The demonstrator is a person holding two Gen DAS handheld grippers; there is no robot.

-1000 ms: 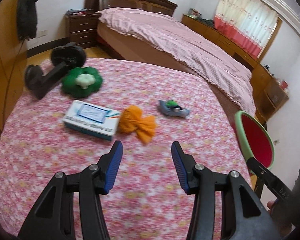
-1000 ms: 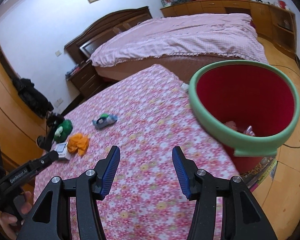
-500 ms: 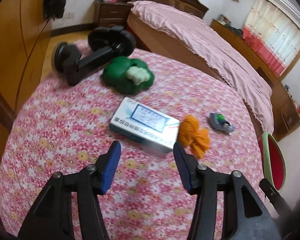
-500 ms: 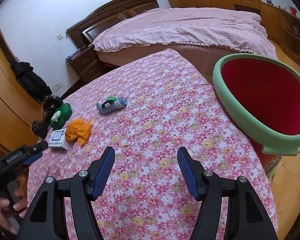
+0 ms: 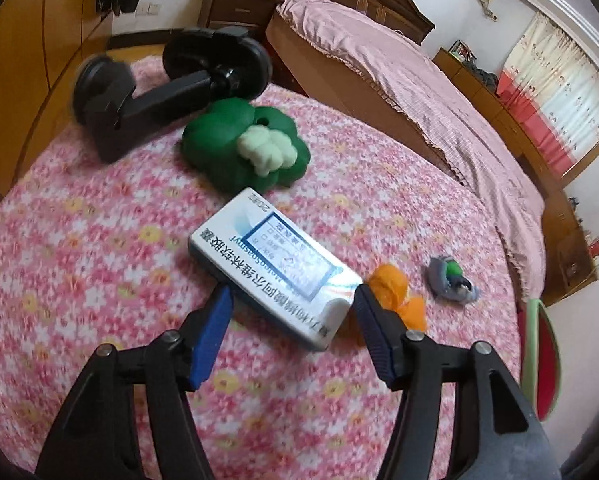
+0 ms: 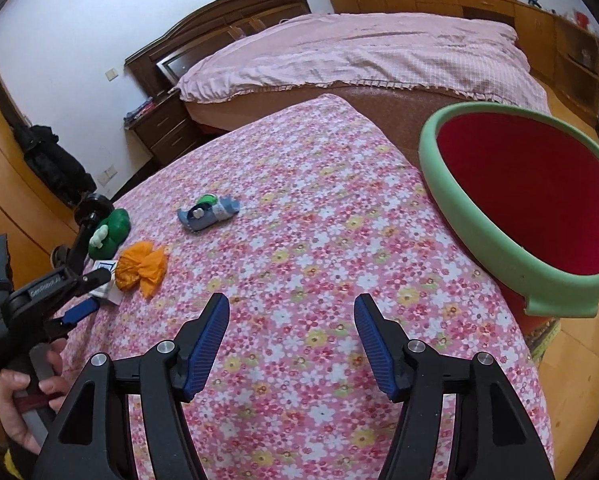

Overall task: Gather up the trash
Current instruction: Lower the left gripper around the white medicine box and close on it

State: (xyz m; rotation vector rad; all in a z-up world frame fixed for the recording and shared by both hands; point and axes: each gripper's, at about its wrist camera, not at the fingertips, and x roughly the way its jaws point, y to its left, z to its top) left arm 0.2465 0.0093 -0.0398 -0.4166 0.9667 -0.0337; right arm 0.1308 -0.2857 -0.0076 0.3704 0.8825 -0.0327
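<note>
A white and blue medicine box (image 5: 275, 266) lies on the floral table. My left gripper (image 5: 293, 306) is open with its fingers on either side of the box's near end. It also shows in the right wrist view (image 6: 87, 292). An orange crumpled wrapper (image 5: 395, 294) lies just right of the box, and a small grey-blue scrap with green (image 5: 451, 280) lies farther right. My right gripper (image 6: 291, 312) is open and empty above the table, left of the red bin with a green rim (image 6: 451, 200).
A green broccoli toy (image 5: 243, 148) and a black suction-cup holder (image 5: 167, 80) sit beyond the box. The round table (image 6: 319, 248) has a pink floral cloth. A bed (image 6: 359, 52) stands behind it, and a wooden wardrobe is at the left.
My left gripper has moved forward and left across the table until its open fingers straddle the box. The right gripper has drawn back a little from the bin.
</note>
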